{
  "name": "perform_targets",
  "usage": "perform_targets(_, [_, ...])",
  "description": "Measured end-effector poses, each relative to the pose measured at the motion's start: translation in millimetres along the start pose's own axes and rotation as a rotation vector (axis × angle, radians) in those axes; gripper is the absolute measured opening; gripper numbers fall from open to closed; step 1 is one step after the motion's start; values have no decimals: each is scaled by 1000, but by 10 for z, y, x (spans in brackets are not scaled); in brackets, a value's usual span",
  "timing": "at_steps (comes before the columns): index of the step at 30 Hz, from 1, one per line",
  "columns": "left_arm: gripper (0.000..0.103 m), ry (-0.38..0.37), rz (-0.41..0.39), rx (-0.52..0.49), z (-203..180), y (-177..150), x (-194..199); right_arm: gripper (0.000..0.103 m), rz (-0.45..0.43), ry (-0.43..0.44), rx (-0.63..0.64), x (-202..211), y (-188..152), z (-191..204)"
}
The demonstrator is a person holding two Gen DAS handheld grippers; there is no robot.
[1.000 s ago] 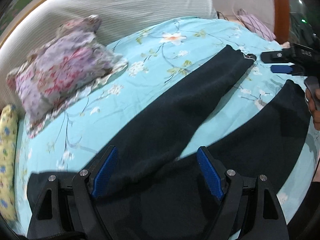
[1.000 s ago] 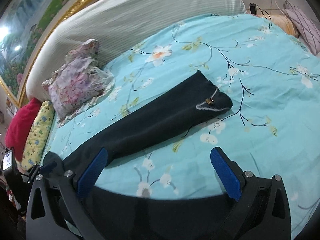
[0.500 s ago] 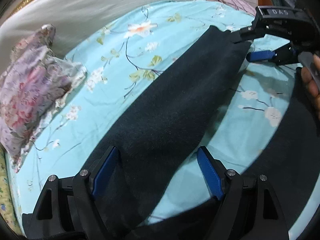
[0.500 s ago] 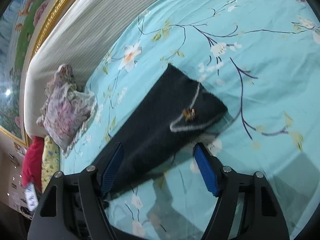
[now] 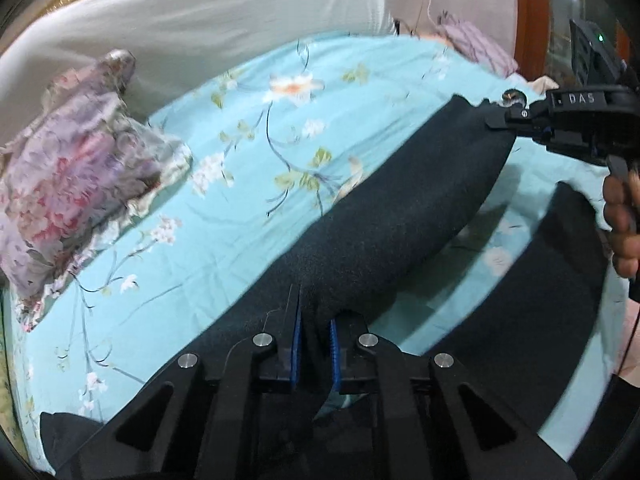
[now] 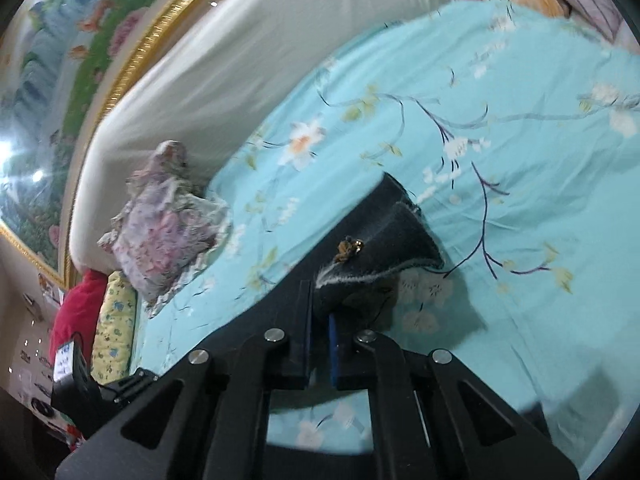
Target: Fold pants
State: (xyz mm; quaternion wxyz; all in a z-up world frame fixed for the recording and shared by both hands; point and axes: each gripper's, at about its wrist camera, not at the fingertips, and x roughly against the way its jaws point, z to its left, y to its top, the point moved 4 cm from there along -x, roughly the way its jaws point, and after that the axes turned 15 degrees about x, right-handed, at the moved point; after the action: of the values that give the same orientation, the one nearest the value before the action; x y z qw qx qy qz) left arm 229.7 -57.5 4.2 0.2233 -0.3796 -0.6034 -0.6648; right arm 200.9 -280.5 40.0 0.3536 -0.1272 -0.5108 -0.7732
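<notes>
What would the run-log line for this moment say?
left hand-held gripper: shut on pants leg | right hand-held gripper: closing on cuff | bed: other leg flat

Floral pillow point(image 5: 76, 168) lies on turquoise flowered bedsheet point(image 5: 248, 184) against cream headboard point(image 5: 208, 20); gilt-framed painting point(image 6: 60, 80) behind

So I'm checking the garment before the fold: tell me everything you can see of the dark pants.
The dark pants look like thick, fuzzy knit, near black. They lie spread on the floral turquoise bedsheet, legs apart. The left gripper is closing on a pinched ridge of the farther leg, which looks raised. The right gripper is closing on that leg's cuff, which carries pale trim and a small gold ornament.
</notes>
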Motion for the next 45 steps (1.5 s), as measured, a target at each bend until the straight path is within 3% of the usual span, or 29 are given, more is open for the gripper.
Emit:
perform_targets(7, [9, -22, -53, -10, -139, -130, 438, 7, -34, 10, 55, 500, -93, 220])
perform_targets(17, [9, -71, -74, -39, -389, -585, 836, 7, -40, 2, 94, 990, -469, 319])
perform_targets(34, [11, -60, 24, -82, -616, -1191, 421, 7, 69, -87, -3, 859, -1212, -190])
perform_targets(40, [24, -71, 34, -47, -590, -1245, 422, 9, 92, -82, -44, 858, -1306, -243])
perform_targets(45, [39, -97, 35, 28, -469, -1248, 526, 21, 92, -125, -35, 1002, -1311, -204])
